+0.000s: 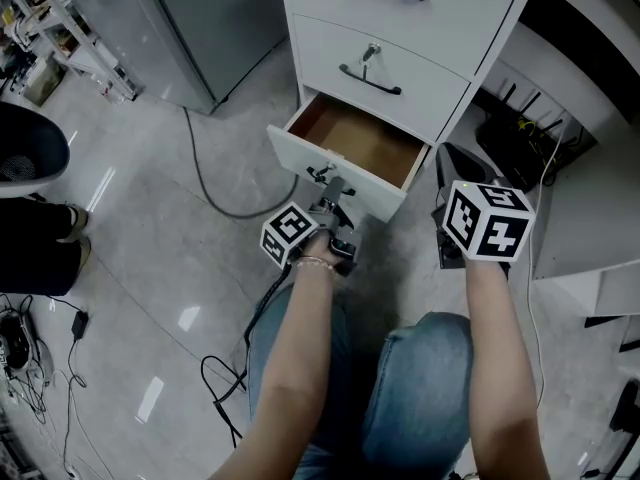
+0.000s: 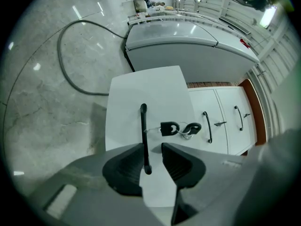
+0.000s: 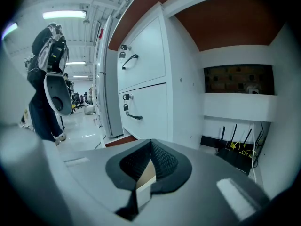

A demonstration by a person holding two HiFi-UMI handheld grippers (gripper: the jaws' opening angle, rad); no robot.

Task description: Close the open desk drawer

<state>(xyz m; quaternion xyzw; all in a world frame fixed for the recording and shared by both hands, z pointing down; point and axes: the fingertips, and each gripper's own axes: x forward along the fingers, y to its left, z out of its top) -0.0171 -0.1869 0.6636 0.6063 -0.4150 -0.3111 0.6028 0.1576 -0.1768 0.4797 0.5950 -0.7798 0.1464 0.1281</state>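
The white cabinet's bottom drawer [image 1: 352,144] stands pulled out, its brown inside showing. In the left gripper view its white front [image 2: 146,93] fills the middle, with a black bar handle [image 2: 144,135] and a bunch of keys [image 2: 181,127] hanging in the lock. My left gripper [image 2: 153,159] is open, its jaws straddling the handle's near end with a gap on the right side; the head view shows it [image 1: 335,200] right at the drawer front. My right gripper [image 3: 150,147] is shut with its tips together, and hovers [image 1: 447,168] to the right of the drawer beside the cabinet's side.
Two closed drawers [image 1: 385,58] sit above the open one. A grey cabinet [image 1: 170,18] stands to the left, and a cable [image 1: 200,168] curls on the floor. A router with antennas [image 3: 235,145] lies under the desk at right. A chair [image 1: 25,153] and another person's legs [image 1: 40,248] are far left.
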